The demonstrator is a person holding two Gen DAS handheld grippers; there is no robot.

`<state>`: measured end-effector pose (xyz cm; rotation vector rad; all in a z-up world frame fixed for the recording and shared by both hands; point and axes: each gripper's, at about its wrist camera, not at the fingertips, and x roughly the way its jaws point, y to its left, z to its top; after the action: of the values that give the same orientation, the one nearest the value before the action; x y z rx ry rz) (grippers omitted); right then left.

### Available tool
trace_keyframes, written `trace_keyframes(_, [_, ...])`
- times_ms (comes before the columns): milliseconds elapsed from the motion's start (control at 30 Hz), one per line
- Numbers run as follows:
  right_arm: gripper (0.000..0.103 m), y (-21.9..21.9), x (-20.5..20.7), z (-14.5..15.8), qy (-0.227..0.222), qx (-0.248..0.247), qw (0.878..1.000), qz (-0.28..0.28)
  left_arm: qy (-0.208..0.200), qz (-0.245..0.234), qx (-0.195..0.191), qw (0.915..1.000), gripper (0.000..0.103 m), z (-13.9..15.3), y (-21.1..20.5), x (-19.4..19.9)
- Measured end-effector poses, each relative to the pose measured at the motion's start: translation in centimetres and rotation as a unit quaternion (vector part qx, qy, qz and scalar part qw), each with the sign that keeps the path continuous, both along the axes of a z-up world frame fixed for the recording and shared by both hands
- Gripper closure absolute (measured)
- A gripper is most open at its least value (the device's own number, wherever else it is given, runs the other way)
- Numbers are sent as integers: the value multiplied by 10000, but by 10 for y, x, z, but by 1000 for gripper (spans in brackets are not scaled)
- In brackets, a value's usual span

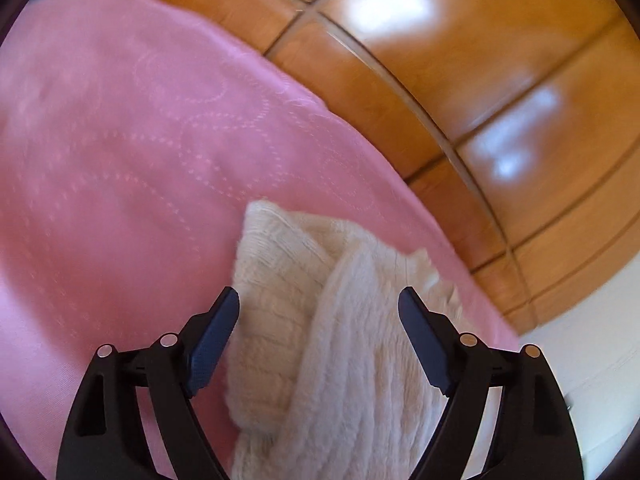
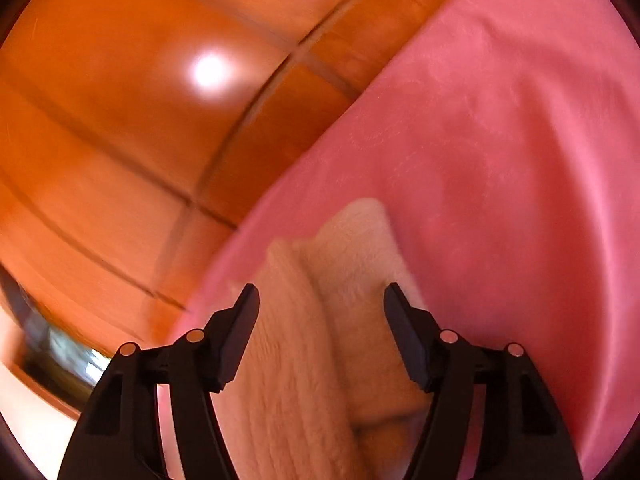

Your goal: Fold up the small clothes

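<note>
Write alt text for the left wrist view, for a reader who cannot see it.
A cream knitted garment lies bunched on a pink cloth, with the left gripper above it, jaws open on either side and not clamped on it. Beyond the cloth's edge is a glossy brown tiled floor; the picture is blurred.

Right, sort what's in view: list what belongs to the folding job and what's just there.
Job:
cream knit garment
left gripper, jaws open
right gripper, jaws open
pink cloth under the garment

Just there:
tiled floor
</note>
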<state>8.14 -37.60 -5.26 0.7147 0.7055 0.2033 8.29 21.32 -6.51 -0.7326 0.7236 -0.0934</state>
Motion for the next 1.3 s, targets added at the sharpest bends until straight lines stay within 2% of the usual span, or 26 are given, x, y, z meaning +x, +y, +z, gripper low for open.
trace_keyframes(67, [39, 23, 14, 16, 207, -791, 9952, 542, 111, -124, 300, 9994, 23, 7, -10, 12])
trace_keyframes(133, [47, 42, 34, 16, 627, -1322, 9846, 957, 483, -332, 777, 9953, 23, 4, -24, 39])
trace_keyframes(167, [51, 49, 40, 14, 783, -1619, 9786, 1001, 698, -377, 1030, 9915, 27, 0, -29, 48])
trace_keyframes(200, [64, 55, 40, 13, 860, -1929, 9724, 987, 769, -343, 1158, 9897, 48, -4, -32, 55])
trace_keyframes(233, [86, 60, 40, 15, 864, -2123, 9679, 1033, 848, -343, 1336, 9868, 72, -7, -36, 60])
trace_keyframes(267, [97, 65, 38, 21, 786, -2189, 9667, 1069, 892, -427, 1446, 9845, 81, -8, -39, 62])
trace_keyframes(300, [96, 68, 33, 31, 557, -2300, 9665, 997, 764, -452, 1464, 9852, 95, -3, -41, 59])
trace_keyframes(400, [97, 61, 33, 49, 90, -2275, 9720, 580, 164, 34, 1830, 9830, 103, 20, -42, 51])
trace_keyframes(467, [97, 54, 45, 48, 98, -2144, 9765, 207, 15, 164, 1860, 9824, 103, 23, -41, 54])
trace_keyframes(533, [97, 54, 56, 38, 206, -2278, 9735, -16, 5, 206, 2017, 9792, 103, 18, -44, 62])
trace_keyframes(600, [97, 59, 64, 14, 486, -2482, 9674, -134, 80, 221, 2214, 9749, 103, 10, -49, 68])
trace_keyframes(667, [96, 57, 67, 0, 613, -2445, 9675, -191, 327, 110, 2046, 9782, 103, -6, -48, 76])
trace_keyframes(733, [92, 58, 66, 6, 549, -2547, 9652, -222, 454, 73, 1734, 9838, 99, -12, -41, 75])
trace_keyframes(767, [92, 60, 65, 5, 547, -2606, 9636, -230, 374, 88, 1622, 9860, 90, -10, -38, 73])
trace_keyframes(800, [91, 60, 65, 5, 526, -2627, 9631, -239, 244, 135, 1513, 9881, 56, -5, -34, 68])
trace_keyframes(833, [91, 60, 66, 5, 515, -2623, 9633, -242, 95, 182, 1399, 9900, 33, -1, -32, 62])
trace_keyframes(867, [91, 60, 66, 5, 511, -2604, 9639, -242, -56, 206, 1294, 9914, 30, 3, -34, 58])
trace_keyframes(933, [91, 59, 64, 5, 492, -2553, 9653, -239, -233, 181, 1187, 9925, 30, 9, -34, 51])
trace_keyframes(1067, [91, 55, 60, 4, 453, -2490, 9672, -239, 25, -385, 1309, 9906, 34, 8, -55, 60])
trace_keyframes(1100, [91, 56, 60, 4, 446, -2480, 9674, -241, 89, -534, 1402, 9886, 46, 6, -61, 63])
trace_keyframes(1133, [91, 56, 59, 6, 433, -2460, 9680, -243, 197, -699, 1640, 9838, 63, 4, -70, 66])
trace_keyframes(1167, [91, 56, 58, 8, 427, -2451, 9683, -241, 294, -741, 1951, 9775, 72, 1, -79, 69])
trace_keyframes(1200, [91, 55, 57, 9, 415, -2430, 9688, -242, 323, -747, 2141, 9734, 91, -1, -83, 69])
trace_keyframes(1233, [91, 55, 57, 10, 405, -2417, 9692, -243, 313, -769, 2292, 9698, 95, -1, -88, 70])
trace_keyframes(1300, [92, 55, 54, 13, 330, -2418, 9693, -296, 183, -695, 2345, 9695, 97, 7, -87, 67])
